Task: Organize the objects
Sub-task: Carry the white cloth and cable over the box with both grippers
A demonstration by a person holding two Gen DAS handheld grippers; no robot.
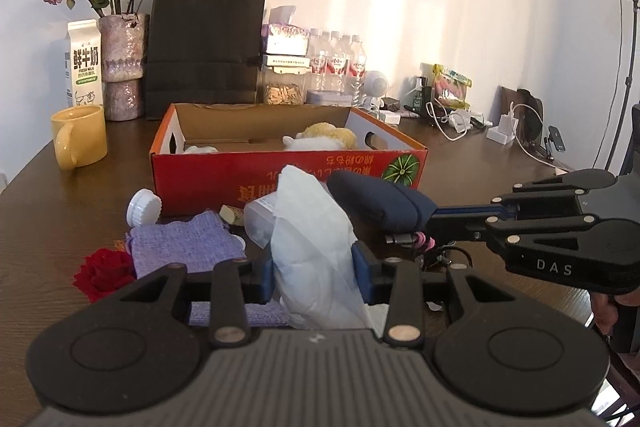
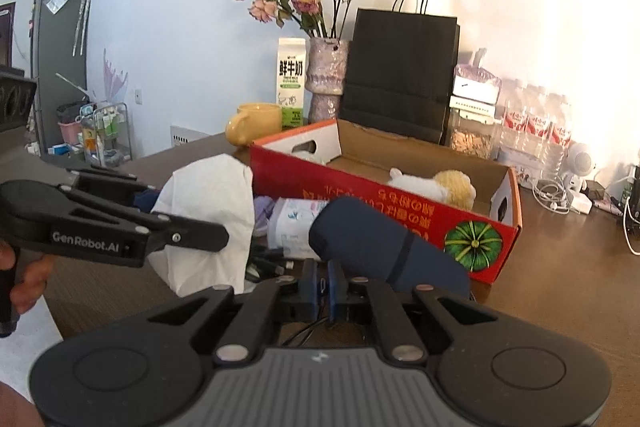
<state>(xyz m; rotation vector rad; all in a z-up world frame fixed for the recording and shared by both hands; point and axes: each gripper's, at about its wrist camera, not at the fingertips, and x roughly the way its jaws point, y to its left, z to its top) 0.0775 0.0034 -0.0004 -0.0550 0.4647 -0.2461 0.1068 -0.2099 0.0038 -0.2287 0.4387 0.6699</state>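
Tissue [image 1: 312, 251] clamped in the left gripper [image 1: 316, 267] should clear the red box [image 1: 280, 171] rim before release; right gripper [image 2: 322, 287] pinches the navy pouch [image 2: 384, 247].

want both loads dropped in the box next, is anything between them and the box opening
Nothing visible blocks the way. The white plastic bag in the left hand-held gripper and the navy pouch at the right hand-held gripper only have the red box's near wall ahead to clear.
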